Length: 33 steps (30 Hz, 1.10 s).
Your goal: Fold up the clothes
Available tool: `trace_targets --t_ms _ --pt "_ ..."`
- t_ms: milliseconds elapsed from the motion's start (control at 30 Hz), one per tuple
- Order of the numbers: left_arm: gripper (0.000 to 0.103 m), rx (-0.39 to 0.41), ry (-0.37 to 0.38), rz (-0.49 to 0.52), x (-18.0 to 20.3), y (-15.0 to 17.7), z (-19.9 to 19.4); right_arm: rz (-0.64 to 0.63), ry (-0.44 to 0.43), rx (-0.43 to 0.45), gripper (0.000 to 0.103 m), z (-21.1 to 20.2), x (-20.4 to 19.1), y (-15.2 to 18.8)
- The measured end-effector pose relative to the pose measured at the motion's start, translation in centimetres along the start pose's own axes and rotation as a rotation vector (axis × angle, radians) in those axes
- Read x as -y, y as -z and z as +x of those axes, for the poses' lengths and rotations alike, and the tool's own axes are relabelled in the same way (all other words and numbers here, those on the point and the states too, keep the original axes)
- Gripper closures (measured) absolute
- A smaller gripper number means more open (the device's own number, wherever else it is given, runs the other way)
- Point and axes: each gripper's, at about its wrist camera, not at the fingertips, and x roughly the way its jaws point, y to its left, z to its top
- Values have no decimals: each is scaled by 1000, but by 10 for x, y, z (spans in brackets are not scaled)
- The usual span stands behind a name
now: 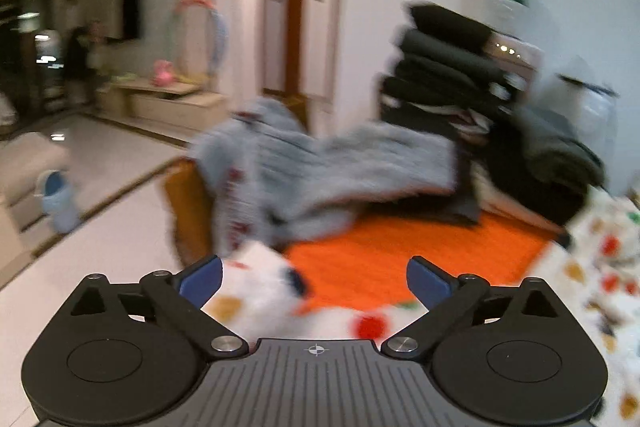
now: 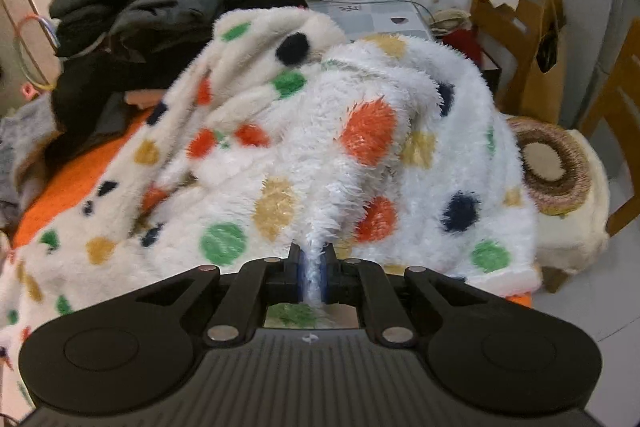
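A: Right hand-held gripper (image 2: 313,275)? 
B: Pinched tight on an edge of the spotted fleece garment (image 2: 320,147), likely to lift it for a fold. It's heaped on the orange tabletop (image 2: 68,179).
A: Left hand-held gripper (image 1: 314,277)? 
B: Spread wide, empty, over the fleece; probably seeking a second edge. Blurry.

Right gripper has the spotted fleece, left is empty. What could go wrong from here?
1. The right gripper pinches only a thin tuft of the spotted fleece; the bulky pile could slip out when lifted.
2. The left gripper is open and its view is motion-blurred; a hasty grab may miss the fleece edge.
3. The grey garment and the dark clothes stack sit close on the orange cover; dragging the fleece could snag or topple them.
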Motion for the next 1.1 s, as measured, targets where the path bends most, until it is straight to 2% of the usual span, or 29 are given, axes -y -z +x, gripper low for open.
trace_targets --t_ms 67,200,300,467,600,700,767,800,833,900,1100 --pt "4 -21 33 58 13 10 12 8 -13 17 96 -13 4 2" --pt "4 -58 44 207 31 32 37 23 -39 51 96 -38 13 6" --pt "4 -92 64 259 35 36 59 69 -16 79 97 -68 29 17" --pt "4 -125 73 263 44 27 92 157 70 56 97 -110 56 51" --pt "4 -146 105 238 54 21 111 192 122 -37 96 -124 74 79" --pt "4 -164 117 242 62 21 122 152 166 -72 87 -131 77 85" --pt "4 -177 127 254 64 23 127 89 229 -52 63 -133 70 77" --pt "4 -183 136 262 64 24 129 57 248 -36 58 -133 64 72" --pt "4 -189 145 271 64 25 131 24 243 -16 48 -132 58 65" --pt "4 -200 164 295 62 27 135 -40 224 22 44 -129 44 52" --pt "7 -241 256 406 40 28 153 -100 25 33 40 -74 -24 12"
